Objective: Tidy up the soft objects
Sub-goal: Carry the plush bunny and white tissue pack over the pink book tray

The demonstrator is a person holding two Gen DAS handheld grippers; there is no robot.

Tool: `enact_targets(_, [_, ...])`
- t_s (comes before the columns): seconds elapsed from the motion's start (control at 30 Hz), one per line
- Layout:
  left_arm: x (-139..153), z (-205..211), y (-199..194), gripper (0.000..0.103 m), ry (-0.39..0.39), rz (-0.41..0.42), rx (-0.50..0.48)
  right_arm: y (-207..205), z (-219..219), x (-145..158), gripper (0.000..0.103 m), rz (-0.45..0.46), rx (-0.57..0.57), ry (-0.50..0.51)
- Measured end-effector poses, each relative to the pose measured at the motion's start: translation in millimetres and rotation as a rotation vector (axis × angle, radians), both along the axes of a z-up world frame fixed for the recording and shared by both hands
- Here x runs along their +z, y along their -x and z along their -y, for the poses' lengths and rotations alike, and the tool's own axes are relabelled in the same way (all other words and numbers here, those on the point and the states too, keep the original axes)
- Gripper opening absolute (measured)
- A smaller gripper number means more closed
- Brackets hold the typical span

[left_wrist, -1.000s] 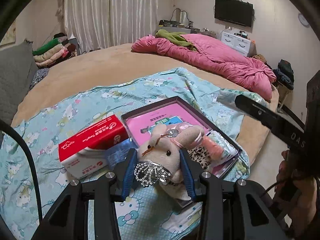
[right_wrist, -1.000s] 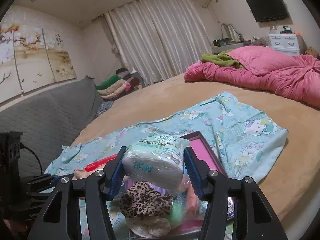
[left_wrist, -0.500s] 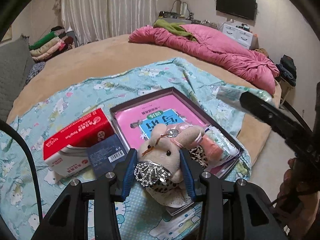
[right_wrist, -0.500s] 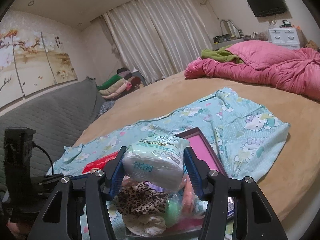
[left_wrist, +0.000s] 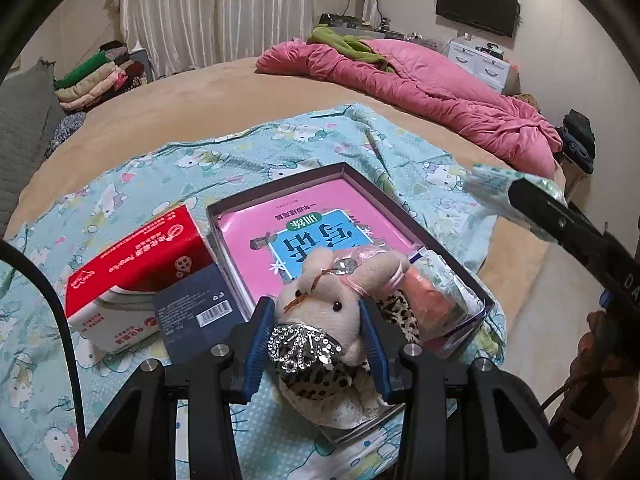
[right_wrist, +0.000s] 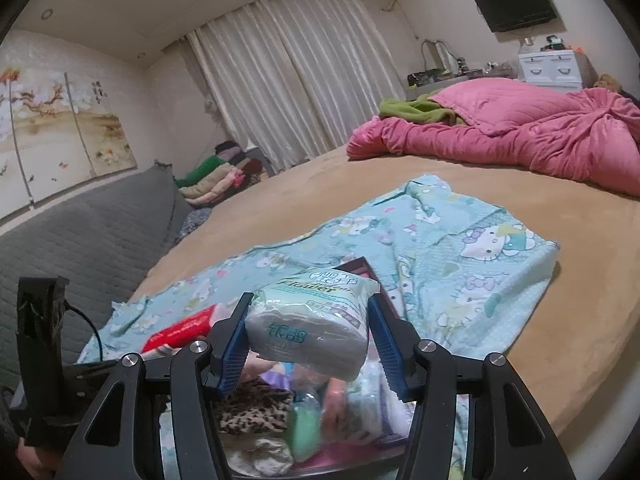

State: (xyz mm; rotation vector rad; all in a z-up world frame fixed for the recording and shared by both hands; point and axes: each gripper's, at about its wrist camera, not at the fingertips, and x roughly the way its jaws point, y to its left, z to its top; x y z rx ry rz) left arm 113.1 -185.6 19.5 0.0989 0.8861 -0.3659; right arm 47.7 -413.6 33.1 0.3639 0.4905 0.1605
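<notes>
A cream plush rabbit with a sequined bow sits clamped between the blue pads of the left gripper, its head poking forward past the fingertips and its body above the near corner of a dark shallow box that holds a pink workbook. The right gripper is squeezed on a pack of tissues in clear wrap, held in the air over the box's near end, where a leopard-print cloth and a green item lie. Compared with a second ago, the left wrist view takes in more of the workbook and of the red tissue box and navy card beside the box on the cartoon-cat sheet, while the rabbit sits between the pads as before; the right wrist view has risen slightly, the pack unchanged in its grip. Both tools point forward across the tan bed toward a pink quilt, the right gripper showing at the right edge of the left wrist view.
</notes>
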Motion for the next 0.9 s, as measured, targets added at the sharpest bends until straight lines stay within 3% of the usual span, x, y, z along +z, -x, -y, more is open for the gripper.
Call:
enact_targets(0.53, [-36.2,10.2,-9.0,0.044,-0.038,-0.055,-0.01,-19.0,-37.4,-18.3,0.058,-0.047,0.088,0.072])
enact_targets(0.9, [-50.2,12.3,-12.1,0.044,-0.032,-0.078,-0.024,-37.2,-40.5,-40.8,0.058,-0.106,0.095,0.091])
